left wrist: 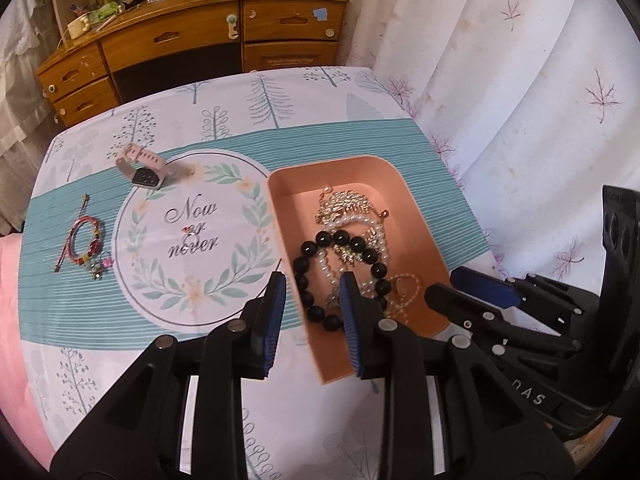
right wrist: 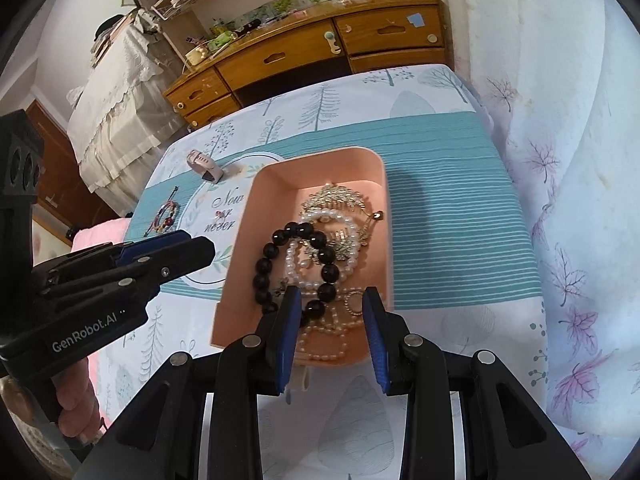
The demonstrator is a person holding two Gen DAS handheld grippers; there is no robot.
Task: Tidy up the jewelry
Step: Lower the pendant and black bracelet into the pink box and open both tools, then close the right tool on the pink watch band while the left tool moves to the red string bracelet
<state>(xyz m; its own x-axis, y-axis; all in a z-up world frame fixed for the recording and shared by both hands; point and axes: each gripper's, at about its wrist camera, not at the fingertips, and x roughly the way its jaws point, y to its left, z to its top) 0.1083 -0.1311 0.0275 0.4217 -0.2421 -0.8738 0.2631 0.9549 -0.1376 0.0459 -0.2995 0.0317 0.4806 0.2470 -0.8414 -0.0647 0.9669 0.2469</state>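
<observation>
A pink box point(left wrist: 402, 178) point(right wrist: 382, 184) on the patterned tablecloth holds a black bead bracelet point(left wrist: 304, 276) point(right wrist: 262, 264), a pearl necklace point(left wrist: 360, 220) point(right wrist: 340, 216) and a gold piece point(left wrist: 344, 200) point(right wrist: 332, 196). My left gripper point(left wrist: 313, 282) point(right wrist: 198, 242) hovers over the box's near left wall, open, nothing pressed between its pads. My right gripper point(right wrist: 332, 294) point(left wrist: 446, 284) stands open above the box's near end, also empty. A pink smartwatch point(left wrist: 142, 164) point(right wrist: 204, 164), red braided bracelets point(left wrist: 86, 240) point(right wrist: 164, 216) and a small ring point(left wrist: 188, 232) lie on the cloth to the left.
A wooden desk point(left wrist: 200, 32) point(right wrist: 304, 48) with clutter stands beyond the table's far edge. A leaf-print curtain point(left wrist: 520, 80) point(right wrist: 560, 160) hangs along the right. Pink fabric point(left wrist: 12, 300) lies left of the table. A person's hand point(right wrist: 76, 408) grips the left tool's handle.
</observation>
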